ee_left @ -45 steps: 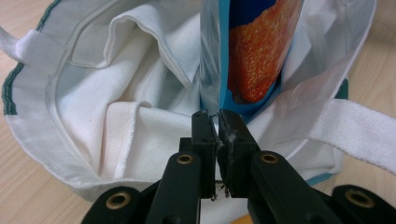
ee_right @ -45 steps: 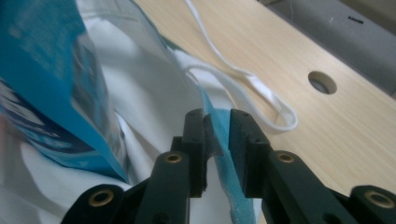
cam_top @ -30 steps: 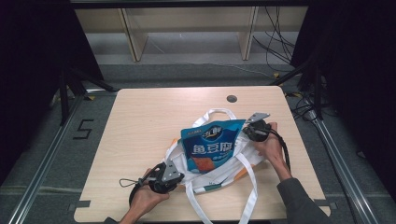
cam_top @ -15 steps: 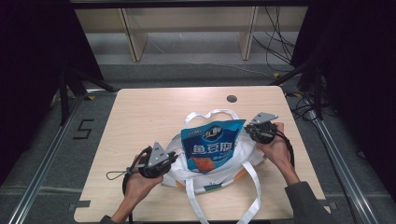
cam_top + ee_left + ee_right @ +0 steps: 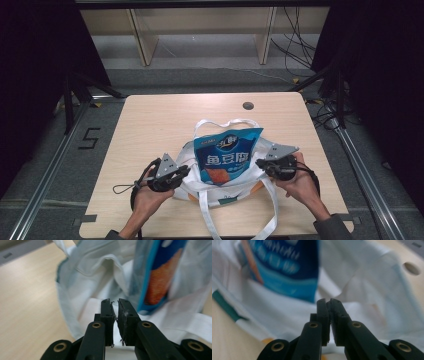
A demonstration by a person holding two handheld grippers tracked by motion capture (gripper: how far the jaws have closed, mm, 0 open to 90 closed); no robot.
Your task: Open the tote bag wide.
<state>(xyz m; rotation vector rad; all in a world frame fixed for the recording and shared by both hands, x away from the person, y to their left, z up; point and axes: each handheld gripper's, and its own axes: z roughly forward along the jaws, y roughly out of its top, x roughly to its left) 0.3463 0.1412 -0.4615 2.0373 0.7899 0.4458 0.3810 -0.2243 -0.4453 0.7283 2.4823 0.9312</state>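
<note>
Both claws are pinched nearly together right now. Left gripper sits at the left edge of the white tote bag, and in the left gripper view there's just a thin slit between the jaws, with frayed threads in it and white cloth right behind. Can't honestly tell if it's actually biting the fabric or just resting against it. Right gripper is at the bag's right edge, and in the right gripper view the jaws are even tighter, tips basically touching, white fabric behind them. Same deal, I can't say whether any cloth is caught in there.

Moving outward: a blue snack bag stands up out of the tote's mouth, between the two grippers, with white lettering and an orange patch on the front. It shows up blurry in both gripper views too.

Two long white straps trail off the tote toward the person's edge of the table, and another loop lies past the snack bag on the far side.

Everything sits on a light wooden table with a small round dark hole near the far edge. Beyond it there's a floor with wooden shelf legs and some cables.
</note>
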